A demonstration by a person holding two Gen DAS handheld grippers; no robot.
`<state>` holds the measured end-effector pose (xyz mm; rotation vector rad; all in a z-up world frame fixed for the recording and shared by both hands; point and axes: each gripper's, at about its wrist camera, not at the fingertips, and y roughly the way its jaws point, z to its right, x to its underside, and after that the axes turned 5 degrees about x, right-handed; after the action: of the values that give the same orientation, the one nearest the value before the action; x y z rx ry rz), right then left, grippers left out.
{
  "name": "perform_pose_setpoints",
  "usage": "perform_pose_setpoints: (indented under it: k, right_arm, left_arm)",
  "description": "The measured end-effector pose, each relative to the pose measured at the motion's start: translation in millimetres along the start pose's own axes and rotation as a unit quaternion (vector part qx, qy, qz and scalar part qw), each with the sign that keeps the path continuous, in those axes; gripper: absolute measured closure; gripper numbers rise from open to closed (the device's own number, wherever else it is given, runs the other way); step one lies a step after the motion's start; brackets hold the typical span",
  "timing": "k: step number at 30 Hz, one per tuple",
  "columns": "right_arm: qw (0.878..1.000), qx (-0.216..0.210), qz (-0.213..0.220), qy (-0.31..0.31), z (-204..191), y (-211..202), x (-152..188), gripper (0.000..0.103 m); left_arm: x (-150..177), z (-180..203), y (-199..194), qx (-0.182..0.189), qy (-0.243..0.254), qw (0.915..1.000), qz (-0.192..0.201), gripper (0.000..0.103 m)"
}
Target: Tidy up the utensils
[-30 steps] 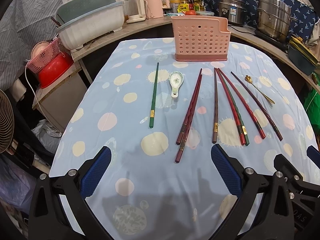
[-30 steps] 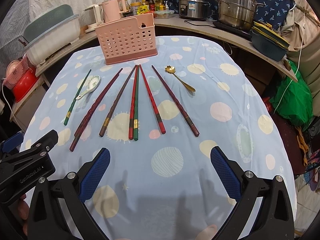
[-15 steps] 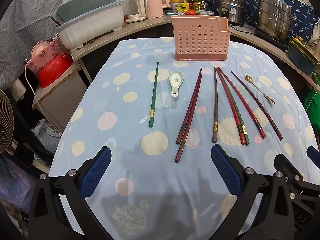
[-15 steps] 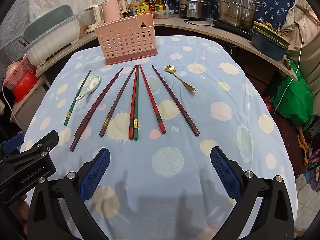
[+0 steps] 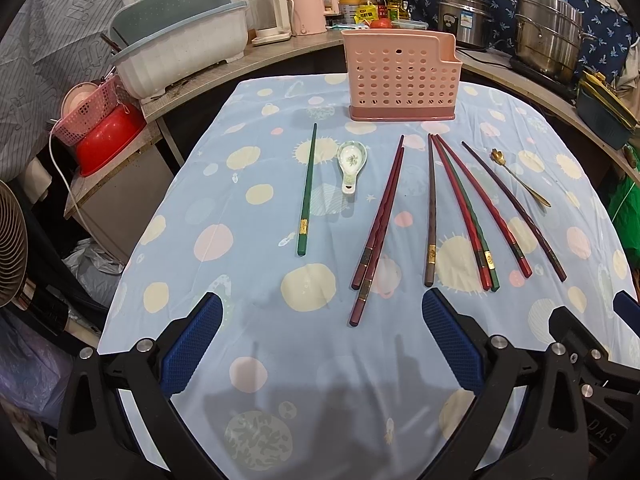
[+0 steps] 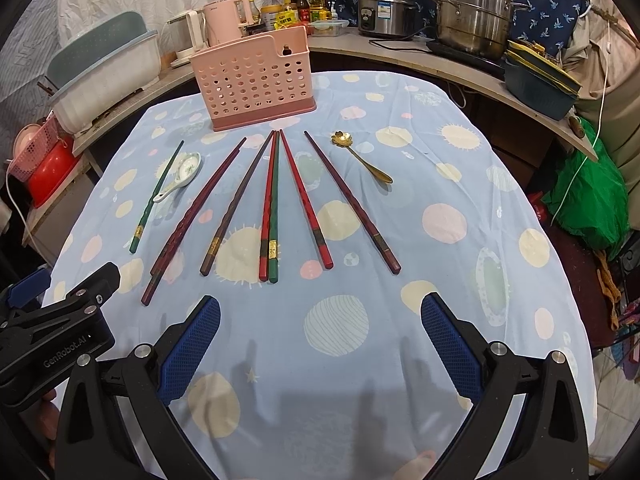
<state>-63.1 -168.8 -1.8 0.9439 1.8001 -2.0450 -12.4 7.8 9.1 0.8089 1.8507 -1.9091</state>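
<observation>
Chopsticks (image 5: 434, 212) lie fanned across the blue spotted tablecloth (image 5: 256, 360), tips toward the pink perforated holder (image 5: 400, 76) that stands upright at the far end of the table. 1 green chopstick (image 5: 307, 190) lies alone on the left, well apart from the rest, with the white ceramic spoon (image 5: 351, 164) just beside it. Next come 2 dark red ones (image 5: 380, 224) touching along their length, then a brown one, a red and green pair lying together (image 6: 270, 208), a single red one and a dark purple one (image 6: 352, 202). The gold spoon (image 6: 360, 156) lies at the right edge of the row, bowl toward the holder.

Both tongs hover over the near end of the cloth, short of the utensils. The left gripper (image 5: 320, 340) has its blue pads spread wide with nothing between them; the right gripper (image 6: 320, 340) is likewise wide apart and holds nothing. A worktop behind the table carries kettles, bottles and steel pots (image 6: 472, 12).
</observation>
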Motion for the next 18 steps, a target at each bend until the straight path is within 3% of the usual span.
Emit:
perform_pose_setpoints:
  k: [18]
  right_arm:
    - [1.0, 0.009, -0.013, 0.014, 15.5, 23.0, -15.6, 0.007]
  left_arm:
    - [-15.7, -14.5, 20.2, -0.011, -0.021, 0.9996, -0.017, 0.007]
